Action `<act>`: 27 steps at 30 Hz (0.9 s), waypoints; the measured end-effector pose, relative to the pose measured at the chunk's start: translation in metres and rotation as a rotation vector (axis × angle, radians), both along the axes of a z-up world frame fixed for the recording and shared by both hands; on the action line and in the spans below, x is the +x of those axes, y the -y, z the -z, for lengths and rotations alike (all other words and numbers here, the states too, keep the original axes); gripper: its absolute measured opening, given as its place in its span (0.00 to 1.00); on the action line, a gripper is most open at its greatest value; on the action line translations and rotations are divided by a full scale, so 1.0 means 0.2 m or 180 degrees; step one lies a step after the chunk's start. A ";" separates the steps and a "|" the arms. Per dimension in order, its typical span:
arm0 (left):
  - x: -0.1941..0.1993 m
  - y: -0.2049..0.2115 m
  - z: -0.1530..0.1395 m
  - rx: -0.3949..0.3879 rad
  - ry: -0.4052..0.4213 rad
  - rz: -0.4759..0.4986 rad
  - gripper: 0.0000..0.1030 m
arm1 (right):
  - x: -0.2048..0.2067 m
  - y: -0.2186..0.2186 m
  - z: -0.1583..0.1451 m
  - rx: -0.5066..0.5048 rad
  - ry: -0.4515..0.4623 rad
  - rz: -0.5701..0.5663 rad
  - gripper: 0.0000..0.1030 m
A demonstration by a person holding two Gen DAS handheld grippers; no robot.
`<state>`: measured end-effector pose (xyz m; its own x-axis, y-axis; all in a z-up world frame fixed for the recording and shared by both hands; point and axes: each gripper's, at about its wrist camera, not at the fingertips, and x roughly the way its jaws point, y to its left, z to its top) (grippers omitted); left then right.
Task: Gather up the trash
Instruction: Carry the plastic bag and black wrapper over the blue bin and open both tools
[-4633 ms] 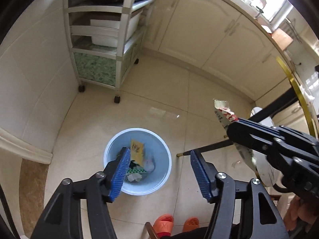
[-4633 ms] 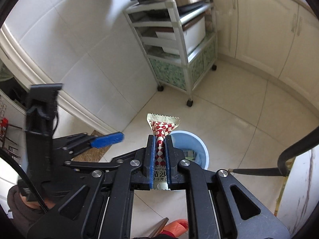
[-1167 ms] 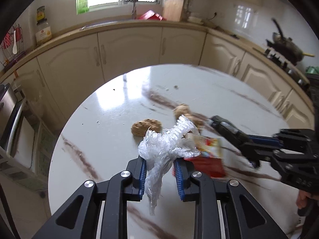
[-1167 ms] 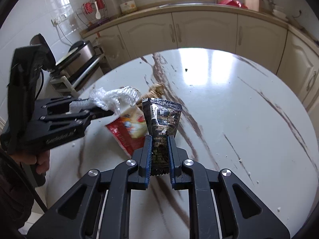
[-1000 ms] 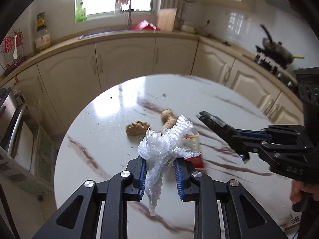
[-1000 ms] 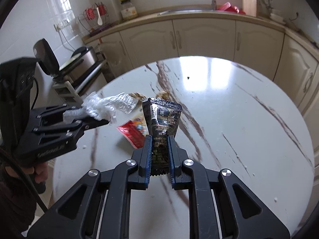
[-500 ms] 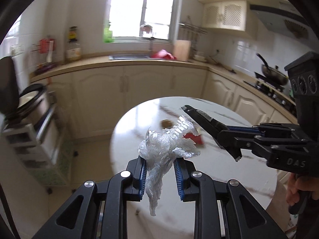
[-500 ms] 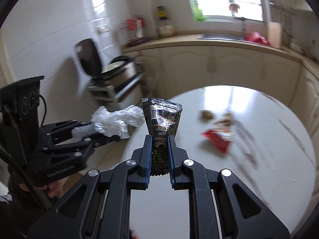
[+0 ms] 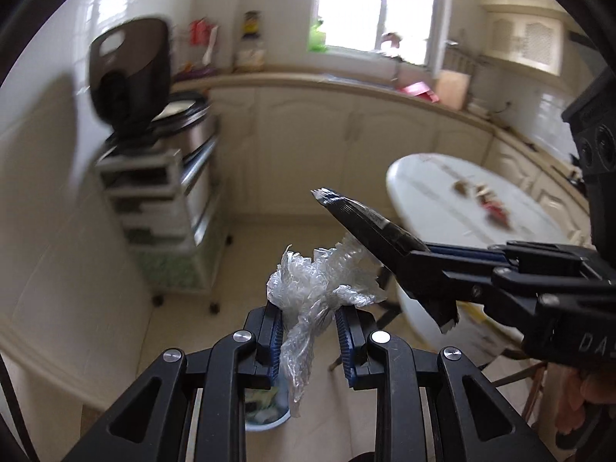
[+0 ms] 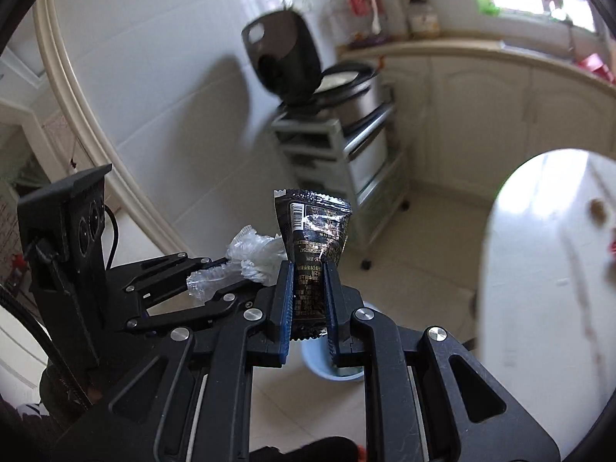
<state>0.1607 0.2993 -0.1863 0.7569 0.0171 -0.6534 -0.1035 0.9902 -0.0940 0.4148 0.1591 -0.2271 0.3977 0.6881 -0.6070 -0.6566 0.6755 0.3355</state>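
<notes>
The left claw [image 9: 308,337] is clamped on a crumpled wad of clear plastic film [image 9: 319,285], whose tail hangs down between the blue pads; the right claw [image 10: 310,300] pinches a black snack wrapper [image 10: 312,231] upright, its printed text too small to read. From the left wrist view the right claw's wrapper shows only edge-on, and the hand [image 9: 585,404] behind it is cut off at the frame's corner. The pale blue bin [image 10: 335,365] stands on the floor below both claws, mostly hidden by their fingers; only a sliver of its rim and some litter inside [image 9: 265,408] can be made out. The round marble surface [image 9: 442,188] lies off to the right, blurred; a red packet [image 9: 494,208] and some brownish lumps [image 9: 460,188] on it are too smeared to identify. The storage cart [image 10: 346,154] with an open-lidded cooker [image 10: 308,61] on top stands against the tiled wall, also softened by blur; the window glare washes out what sits on the far counter.
</notes>
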 end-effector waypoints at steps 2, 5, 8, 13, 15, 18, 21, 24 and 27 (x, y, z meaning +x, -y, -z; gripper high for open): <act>0.02 -0.01 0.04 -0.0022 -0.0104 -0.0076 0.21 | 0.02 -0.06 0.08 0.0016 -0.0103 -0.0008 0.14; 0.01 -0.05 0.16 -0.0070 -0.0285 -0.0188 0.21 | 0.08 -0.13 0.20 -0.0024 -0.0242 0.0025 0.14; 0.02 -0.07 0.27 -0.0063 -0.0494 -0.0276 0.21 | 0.12 -0.18 0.32 -0.0109 -0.0349 0.0048 0.14; 0.06 -0.09 0.41 -0.0129 -0.0753 -0.0358 0.21 | 0.21 -0.24 0.49 -0.0263 -0.0483 0.0065 0.14; 0.09 -0.11 0.45 -0.0156 -0.0836 -0.0402 0.21 | 0.24 -0.27 0.54 -0.0306 -0.0524 0.0055 0.14; 0.16 -0.10 0.49 -0.0204 -0.0924 -0.0432 0.23 | 0.30 -0.30 0.61 -0.0326 -0.0599 0.0062 0.14; 0.30 -0.08 0.48 -0.0239 -0.0971 -0.0486 0.24 | 0.35 -0.32 0.66 -0.0340 -0.0652 0.0075 0.14; 0.37 -0.09 0.49 -0.0293 -0.1034 -0.0523 0.27 | 0.38 -0.34 0.71 -0.0358 -0.0702 0.0085 0.14; 0.48 -0.15 0.50 -0.0274 -0.1067 -0.0581 0.58 | 0.39 -0.35 0.73 -0.0356 -0.0741 0.0101 0.15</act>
